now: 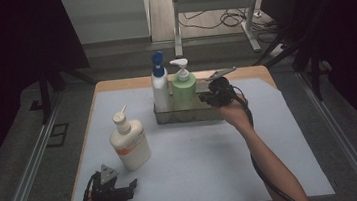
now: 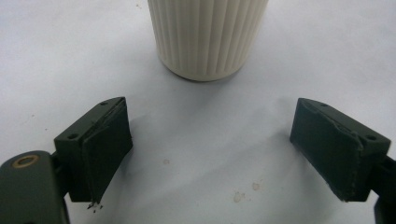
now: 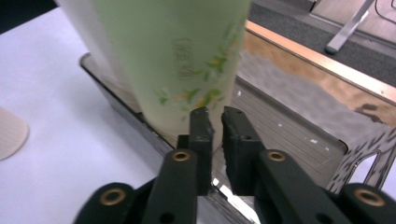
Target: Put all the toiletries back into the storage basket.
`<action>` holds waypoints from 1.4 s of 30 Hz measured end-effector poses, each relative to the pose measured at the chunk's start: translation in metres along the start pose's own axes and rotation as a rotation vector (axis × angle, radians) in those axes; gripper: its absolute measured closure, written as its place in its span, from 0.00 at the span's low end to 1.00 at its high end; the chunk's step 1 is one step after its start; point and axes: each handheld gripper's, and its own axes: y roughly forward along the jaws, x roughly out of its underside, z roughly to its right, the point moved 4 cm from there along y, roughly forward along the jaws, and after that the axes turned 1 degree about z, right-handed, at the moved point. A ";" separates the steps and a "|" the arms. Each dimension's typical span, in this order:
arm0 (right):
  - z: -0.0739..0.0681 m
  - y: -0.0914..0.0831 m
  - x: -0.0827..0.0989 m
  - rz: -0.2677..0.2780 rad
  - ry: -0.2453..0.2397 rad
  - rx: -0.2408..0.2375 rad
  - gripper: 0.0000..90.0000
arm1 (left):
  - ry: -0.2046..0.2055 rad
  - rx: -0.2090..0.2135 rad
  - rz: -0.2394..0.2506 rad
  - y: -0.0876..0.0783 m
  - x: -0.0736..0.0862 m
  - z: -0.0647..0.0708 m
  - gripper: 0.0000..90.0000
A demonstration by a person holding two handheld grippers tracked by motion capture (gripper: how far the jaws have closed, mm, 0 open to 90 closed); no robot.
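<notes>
A cream pump bottle (image 1: 129,143) stands on the white mat at the front left. My left gripper (image 1: 129,190) rests just in front of it, open, and its jaws stand wide apart with the ribbed bottle base (image 2: 208,37) a little ahead of my left gripper (image 2: 210,140). A green pump bottle (image 1: 184,90) and a white bottle with a blue cap (image 1: 160,85) stand upright in a clear tray (image 1: 188,115). My right gripper (image 1: 204,98) is at the green bottle's right side. In the right gripper view my right gripper (image 3: 217,121) is shut, empty, beside the green bottle (image 3: 182,56) above the tray's wall (image 3: 140,122).
The tray's right half (image 3: 289,126) holds nothing. The mat (image 1: 208,162) covers a wooden table (image 1: 258,69) with rails along both sides. The cream bottle's edge (image 3: 11,133) appears at the left of the right gripper view.
</notes>
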 end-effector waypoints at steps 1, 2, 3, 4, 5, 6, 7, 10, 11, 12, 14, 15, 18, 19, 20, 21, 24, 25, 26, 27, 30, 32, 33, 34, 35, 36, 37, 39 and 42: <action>0.002 0.002 0.000 -0.003 0.007 -0.001 0.96 | 0.000 0.001 0.000 0.000 0.000 0.000 0.13; 0.004 0.004 0.001 -0.004 0.013 0.002 0.98 | 0.000 0.000 0.000 0.000 0.000 0.000 0.13; 0.006 0.006 0.001 -0.005 0.020 0.003 0.99 | 0.000 0.000 0.001 0.000 0.000 0.000 0.13; 0.008 0.008 0.002 -0.006 0.031 0.010 0.99 | 0.000 0.000 0.001 0.000 0.000 0.000 0.13; 0.009 0.010 0.002 -0.007 0.038 0.008 0.99 | 0.000 0.000 0.001 0.000 0.000 0.000 0.13; 0.010 0.011 0.003 -0.008 0.042 0.011 0.99 | 0.000 -0.001 0.000 0.000 0.000 0.000 0.13; 0.011 0.013 0.003 -0.010 0.046 0.013 0.99 | 0.000 -0.001 0.000 0.000 0.000 0.000 0.13; 0.014 0.019 0.005 -0.010 0.060 0.013 0.99 | 0.000 0.000 0.000 0.000 0.000 0.000 0.13; 0.014 0.021 0.005 -0.015 0.063 0.016 0.98 | 0.000 -0.001 0.000 0.000 0.000 0.000 0.13; 0.014 0.023 0.006 -0.016 0.063 0.016 0.98 | 0.000 0.000 0.000 0.000 0.000 0.000 0.13; 0.014 0.028 0.006 -0.025 0.072 0.019 0.97 | 0.000 0.000 0.000 0.000 0.000 0.000 0.13; 0.015 0.031 0.006 -0.028 0.071 0.019 0.97 | 0.000 -0.001 0.000 0.000 0.000 0.000 0.13; 0.015 0.037 0.007 -0.039 0.076 0.021 0.99 | 0.000 -0.001 0.000 0.000 0.000 0.000 0.13; 0.016 0.039 0.008 -0.044 0.076 0.022 0.99 | 0.000 -0.001 0.000 0.000 0.000 0.000 0.13; 0.016 0.041 0.008 -0.047 0.078 0.024 0.99 | 0.000 -0.001 0.000 0.000 0.000 0.000 0.13; 0.016 0.043 0.009 -0.052 0.085 0.024 0.99 | 0.000 -0.001 0.000 0.000 0.000 0.000 0.13; 0.018 0.049 0.011 -0.065 0.097 0.026 0.99 | 0.000 -0.001 0.000 0.000 0.000 0.000 0.13; 0.018 0.050 0.012 -0.066 0.102 0.025 0.99 | 0.000 -0.001 0.000 0.000 0.000 0.000 0.13; 0.018 0.052 0.013 -0.070 0.103 0.021 0.99 | 0.000 -0.001 0.000 0.000 0.000 0.000 0.13; 0.018 0.053 0.013 -0.073 0.105 0.019 0.99 | 0.001 -0.001 0.000 0.000 0.000 0.000 0.13; 0.017 0.058 0.014 -0.074 0.114 0.002 1.00 | -0.001 0.000 0.001 0.000 0.000 0.000 0.13; 0.016 0.059 0.015 -0.077 0.111 0.012 1.00 | 0.000 0.000 0.000 0.000 0.000 0.000 0.13; 0.017 0.059 0.015 -0.076 0.120 0.011 1.00 | 0.000 0.000 0.000 0.000 0.000 0.000 0.13; 0.017 0.060 0.015 -0.074 0.122 0.007 1.00 | 0.000 0.000 0.000 0.000 0.000 0.000 0.13; 0.017 0.060 0.015 -0.074 0.126 0.000 1.00 | 0.000 0.000 0.000 0.000 0.000 0.000 0.13; 0.017 0.059 0.015 -0.075 0.125 -0.005 1.00 | 0.000 0.000 0.000 0.000 0.000 0.000 0.13; 0.017 0.059 0.015 -0.077 0.126 -0.006 1.00 | 0.000 0.000 0.000 0.000 0.000 0.000 0.13; 0.015 0.060 0.015 -0.079 0.119 -0.011 1.00 | -0.001 0.000 0.000 0.000 0.000 0.000 0.13; 0.011 0.062 0.014 -0.078 0.109 -0.017 1.00 | 0.000 -0.001 -0.001 0.000 0.000 0.000 0.13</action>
